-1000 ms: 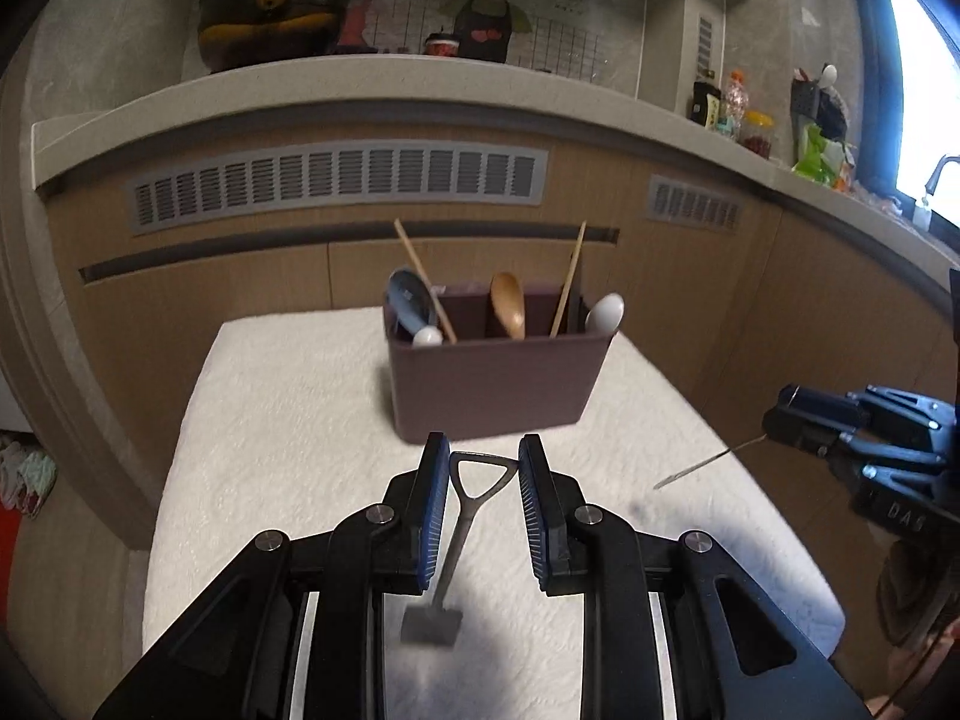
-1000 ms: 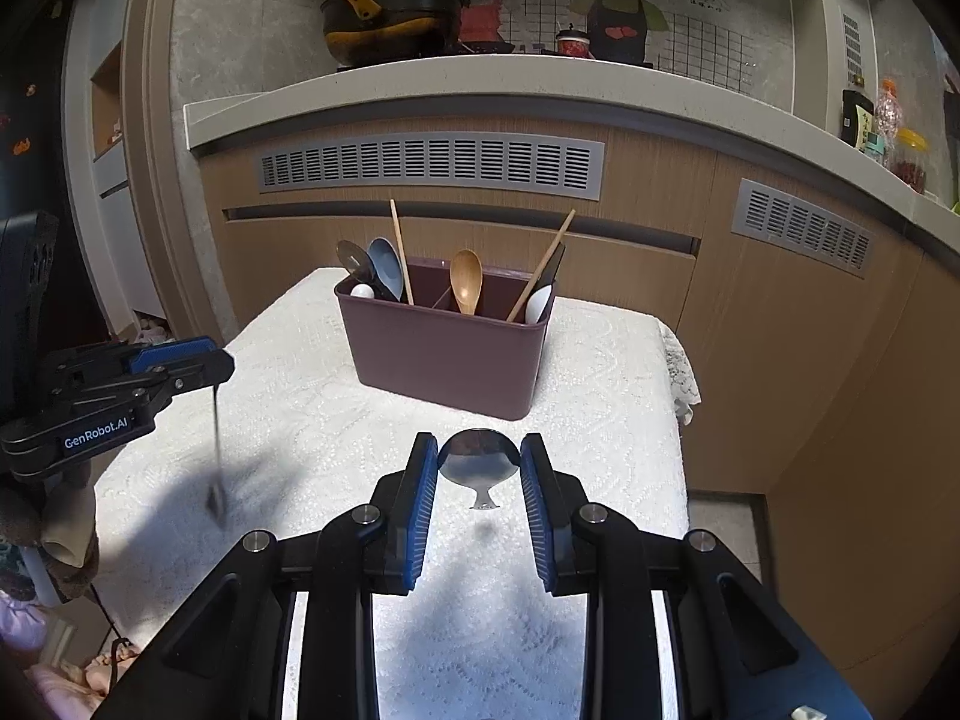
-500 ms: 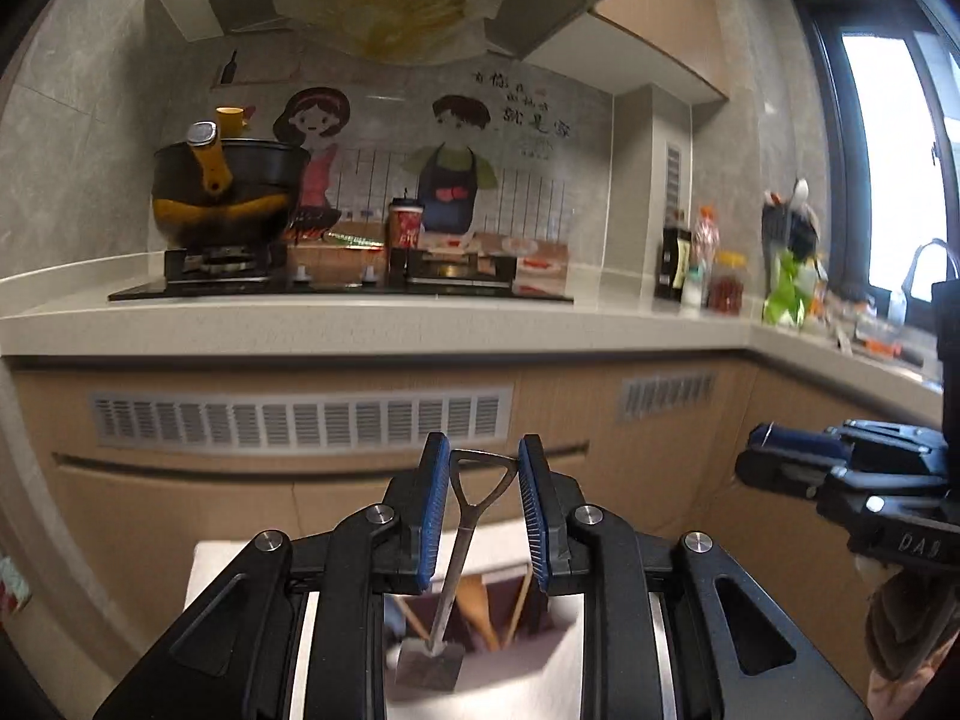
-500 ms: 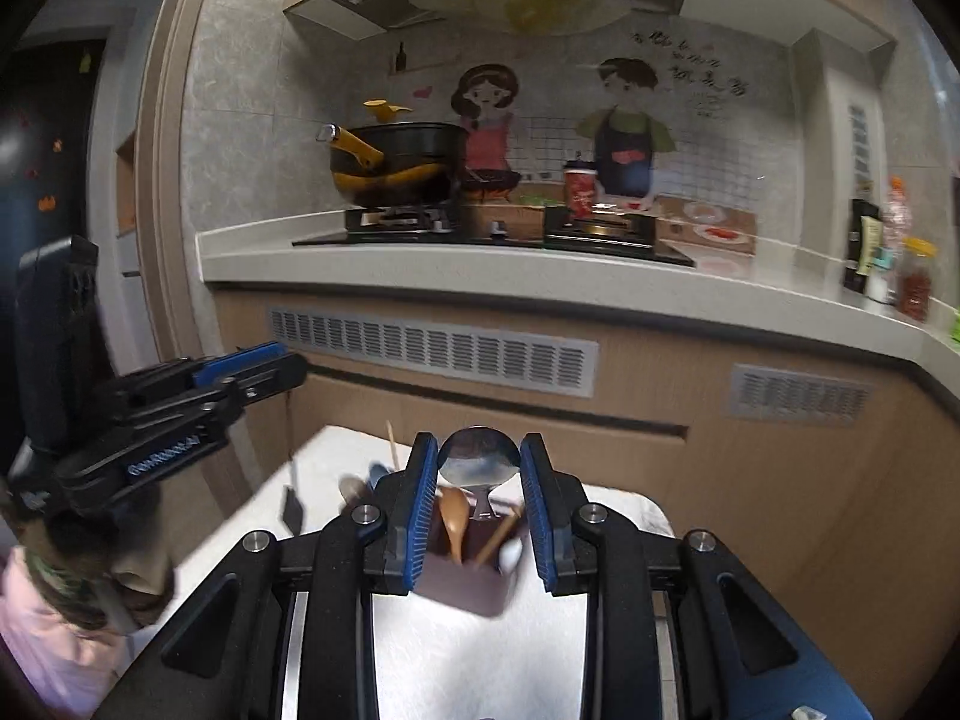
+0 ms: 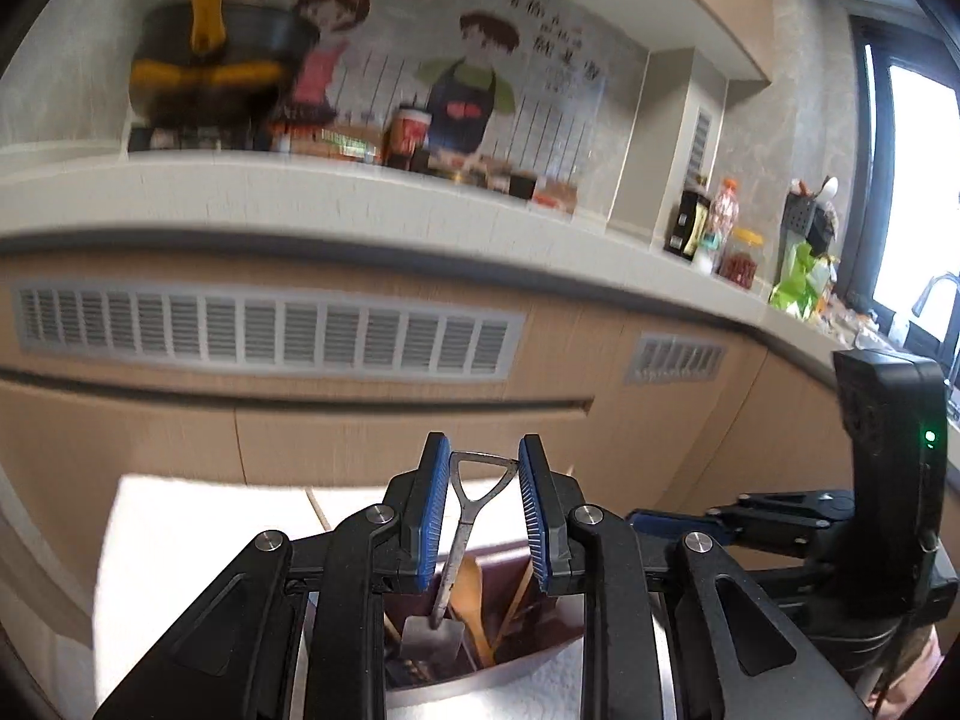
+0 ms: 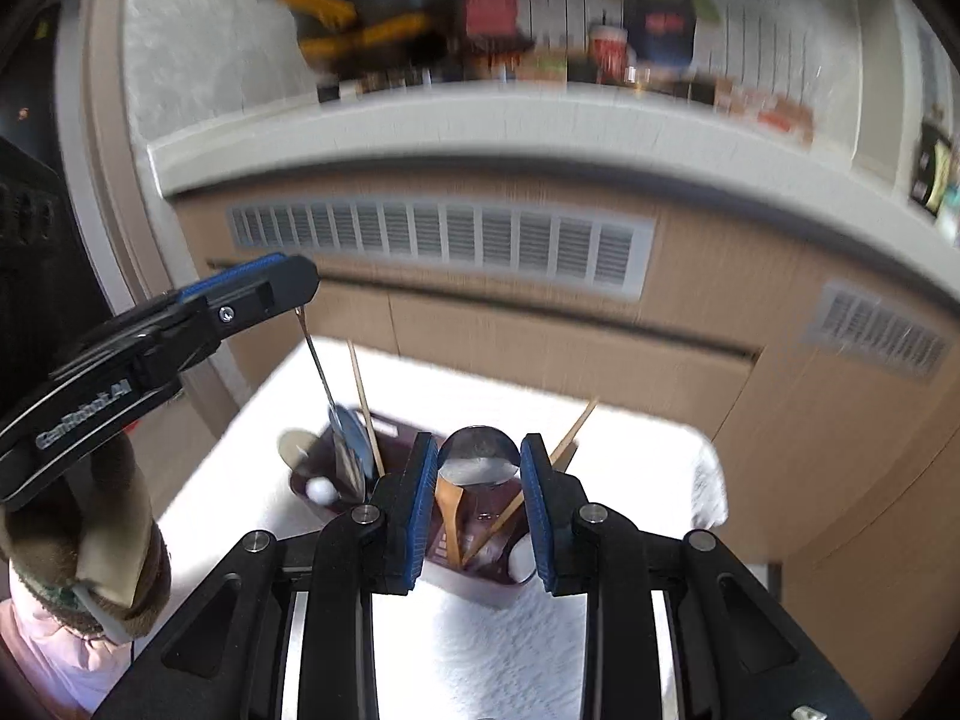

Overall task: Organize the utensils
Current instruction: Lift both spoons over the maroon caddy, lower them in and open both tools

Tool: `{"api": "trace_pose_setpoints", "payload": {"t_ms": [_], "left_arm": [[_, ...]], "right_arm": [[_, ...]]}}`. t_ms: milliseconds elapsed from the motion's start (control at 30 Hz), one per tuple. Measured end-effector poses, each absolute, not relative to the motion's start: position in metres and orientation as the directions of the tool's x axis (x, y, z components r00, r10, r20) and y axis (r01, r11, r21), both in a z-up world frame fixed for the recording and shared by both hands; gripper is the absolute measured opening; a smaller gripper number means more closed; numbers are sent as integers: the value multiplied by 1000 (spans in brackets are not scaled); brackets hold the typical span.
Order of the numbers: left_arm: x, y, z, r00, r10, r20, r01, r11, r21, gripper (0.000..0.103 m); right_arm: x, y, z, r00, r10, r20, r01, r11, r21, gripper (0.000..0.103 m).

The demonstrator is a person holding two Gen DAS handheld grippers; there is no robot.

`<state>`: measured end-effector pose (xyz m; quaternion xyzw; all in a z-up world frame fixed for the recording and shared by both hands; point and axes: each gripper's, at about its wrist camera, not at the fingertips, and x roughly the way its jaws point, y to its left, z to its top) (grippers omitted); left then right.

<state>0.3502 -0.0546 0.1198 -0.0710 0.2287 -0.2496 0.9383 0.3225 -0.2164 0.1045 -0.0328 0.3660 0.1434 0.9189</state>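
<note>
Now hovering above the dark maroon plastic utensil caddy (image 6: 480, 576) rather than back over the white textured table cloth (image 6: 510, 648), as a second ago. Carrying both utensils nearer: left gripper (image 5: 485, 516) clamping the triangular handle of a small metal shovel-shaped spatula (image 5: 462, 546), blade hanging at the caddy mouth; right gripper (image 6: 479, 507) pinching a round steel spoon (image 6: 479, 459) by its bowl. Best lowering each slowly into a free compartment, avoiding the wooden chopsticks (image 6: 363, 402), before letting go.

The utensil holder (image 5: 510, 654) is largely hidden behind the left hand-held gripper (image 5: 483, 516); the countertop clutter (image 6: 600, 66) is motion-blurred.
</note>
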Motion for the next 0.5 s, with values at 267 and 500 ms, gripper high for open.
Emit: {"api": "trace_pose_setpoints", "payload": {"t_ms": [267, 500], "left_arm": [[368, -41, 81, 734, -478, -482, 379, 878, -293, 48], [297, -25, 76, 795, -368, -482, 299, 929, -216, 68]], "right_arm": [[351, -224, 60, 622, 269, -735, -226, 961, 161, 45], [292, -231, 67, 738, 215, -640, -174, 976, 127, 60]]}}
